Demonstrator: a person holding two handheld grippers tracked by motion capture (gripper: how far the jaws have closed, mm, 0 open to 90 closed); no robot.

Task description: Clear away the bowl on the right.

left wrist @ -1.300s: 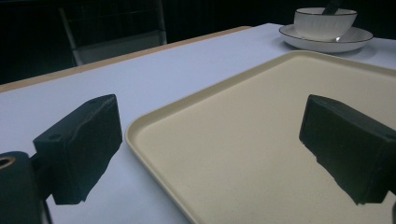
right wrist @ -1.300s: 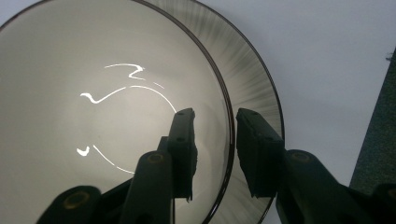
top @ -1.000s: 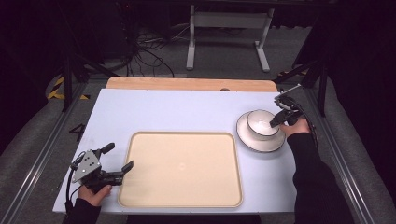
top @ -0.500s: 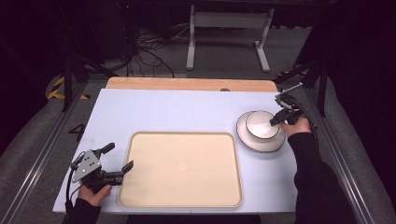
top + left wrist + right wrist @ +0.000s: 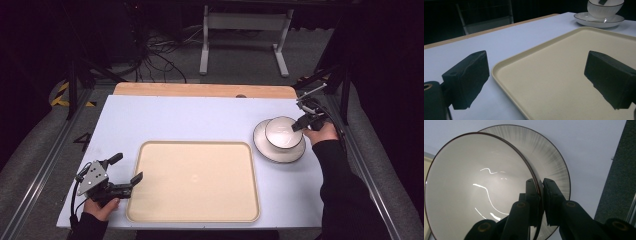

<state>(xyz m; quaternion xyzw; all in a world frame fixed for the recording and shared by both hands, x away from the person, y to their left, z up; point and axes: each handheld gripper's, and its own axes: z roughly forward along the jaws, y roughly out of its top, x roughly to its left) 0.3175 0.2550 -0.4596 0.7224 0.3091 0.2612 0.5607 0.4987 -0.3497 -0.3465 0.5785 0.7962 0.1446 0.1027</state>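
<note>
Pinching the bowl rim between closed jaws, the right gripper holds it; left gripper jaws gape open.

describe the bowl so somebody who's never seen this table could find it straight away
On the pale blue table, look right of the big cream tray to the white plate near the far right edge. The bowl is over it: white, dark thin rim, with the right gripper pinching its rim.

Bowl rim is pinched btwn the right gripper jaws, one inside, one outside. Plate is seen behind it (dark-edged, ribbed), on pale table.
</note>
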